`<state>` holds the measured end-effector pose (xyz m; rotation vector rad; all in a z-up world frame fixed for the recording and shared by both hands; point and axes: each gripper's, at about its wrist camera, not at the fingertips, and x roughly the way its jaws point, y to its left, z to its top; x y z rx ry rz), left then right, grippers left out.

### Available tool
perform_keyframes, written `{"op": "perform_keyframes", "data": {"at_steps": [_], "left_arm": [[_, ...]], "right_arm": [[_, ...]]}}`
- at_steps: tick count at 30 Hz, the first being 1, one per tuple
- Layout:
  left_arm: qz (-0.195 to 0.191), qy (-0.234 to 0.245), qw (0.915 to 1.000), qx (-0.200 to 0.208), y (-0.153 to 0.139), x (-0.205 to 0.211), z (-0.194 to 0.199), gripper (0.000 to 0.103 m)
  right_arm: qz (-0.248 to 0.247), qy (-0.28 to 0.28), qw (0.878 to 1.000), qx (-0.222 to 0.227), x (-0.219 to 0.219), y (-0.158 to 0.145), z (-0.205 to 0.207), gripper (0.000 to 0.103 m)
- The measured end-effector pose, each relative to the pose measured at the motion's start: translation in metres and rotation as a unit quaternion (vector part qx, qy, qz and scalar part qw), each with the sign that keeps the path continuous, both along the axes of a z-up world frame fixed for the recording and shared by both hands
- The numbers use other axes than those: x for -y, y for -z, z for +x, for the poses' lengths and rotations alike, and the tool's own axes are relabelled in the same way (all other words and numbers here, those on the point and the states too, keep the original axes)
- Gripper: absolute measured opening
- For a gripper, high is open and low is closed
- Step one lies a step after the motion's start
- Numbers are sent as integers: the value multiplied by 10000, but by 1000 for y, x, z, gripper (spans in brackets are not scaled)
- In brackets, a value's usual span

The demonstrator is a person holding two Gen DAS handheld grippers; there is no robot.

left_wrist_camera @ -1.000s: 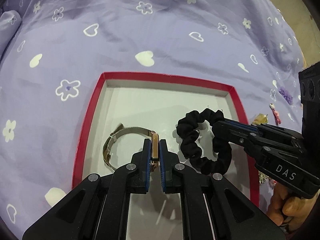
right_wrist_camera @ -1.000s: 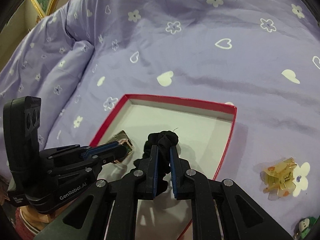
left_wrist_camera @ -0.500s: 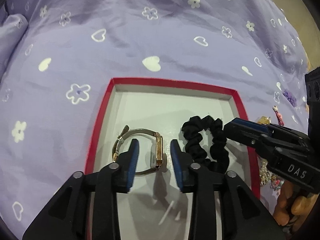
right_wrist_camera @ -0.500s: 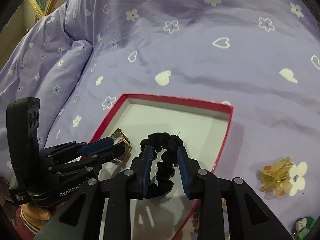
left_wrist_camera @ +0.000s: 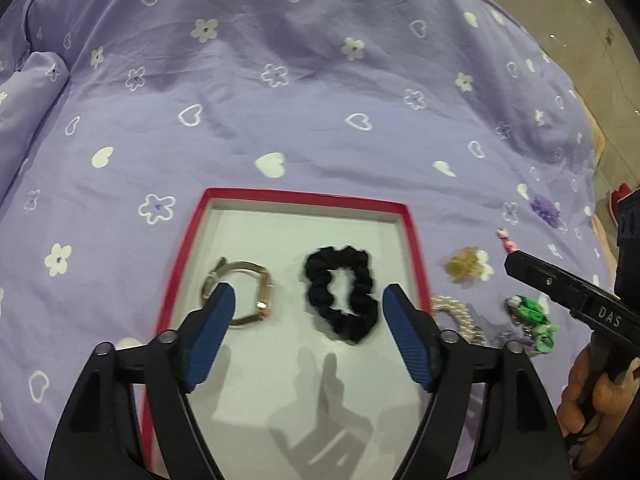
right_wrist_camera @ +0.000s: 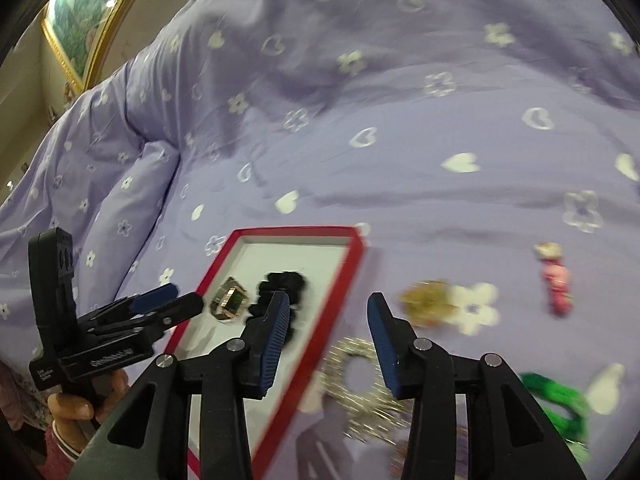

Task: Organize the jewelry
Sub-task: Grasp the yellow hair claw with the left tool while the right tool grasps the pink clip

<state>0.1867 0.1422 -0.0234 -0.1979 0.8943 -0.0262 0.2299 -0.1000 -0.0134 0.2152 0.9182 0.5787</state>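
At the lower centre of the left wrist view, the red-rimmed box [left_wrist_camera: 188,240] is seen resting on the purple bedspread [left_wrist_camera: 280,100], and two pieces are already laid on its white floor: the gold watch [left_wrist_camera: 244,296] to the left and the black scrunchie [left_wrist_camera: 340,292] just beside it, apart.

The left gripper [left_wrist_camera: 308,304] is released, its jaws having just been opening, with nothing pressed between them. The right gripper [right_wrist_camera: 328,312] is likewise let go and has just been opening; it is empty.

Several items are left outside the box, to its right in the frame: a pearl bracelet [right_wrist_camera: 360,380], an amber hair clip [right_wrist_camera: 428,300], a green piece [right_wrist_camera: 560,400] and a pink charm [right_wrist_camera: 556,280]. The task is judged partly done.
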Motion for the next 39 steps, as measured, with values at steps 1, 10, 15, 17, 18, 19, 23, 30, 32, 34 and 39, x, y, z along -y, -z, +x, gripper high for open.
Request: {"op": "perform_keyframes", "data": {"at_steps": [1, 10, 15, 17, 18, 19, 23, 30, 32, 34, 39], "left_arm": [[-4, 23, 10000, 20, -2, 4, -3, 80], [-74, 342, 9993, 107, -11, 52, -13, 96], [-190, 601, 9979, 125, -11, 77, -9, 96], [-148, 737, 9971, 111, -11, 88, -4, 96], [-125, 795, 9967, 105, -11, 92, -3, 96], [-79, 865, 9962, 94, -10, 96, -2, 96], [58, 1270, 9919, -35, -5, 114, 11, 96], [201, 1641, 9860, -203, 6, 128, 31, 96], [246, 1698, 9849, -243, 9, 132, 37, 96], [291, 1793, 9830, -281, 12, 137, 46, 96], [556, 2018, 9770, -401, 25, 154, 65, 96]], "right_arm": [[0, 70, 10000, 17, 8, -2, -2, 44], [-34, 515, 9985, 153, 67, -7, -19, 48], [-171, 661, 9976, 135, 91, -3, -24, 48], [-228, 725, 9971, 97, 101, 0, -23, 48], [-254, 751, 9968, 89, 104, 1, -23, 48], [-282, 782, 9965, 88, 109, 2, -21, 48], [-385, 839, 9957, 49, 119, 7, -15, 49], [-460, 768, 9960, -11, 123, 14, 1, 49], [-464, 740, 9962, -34, 123, 17, 7, 48], [-487, 713, 9962, -59, 122, 21, 15, 49], [-596, 625, 9962, -143, 118, 31, 32, 49]]}}
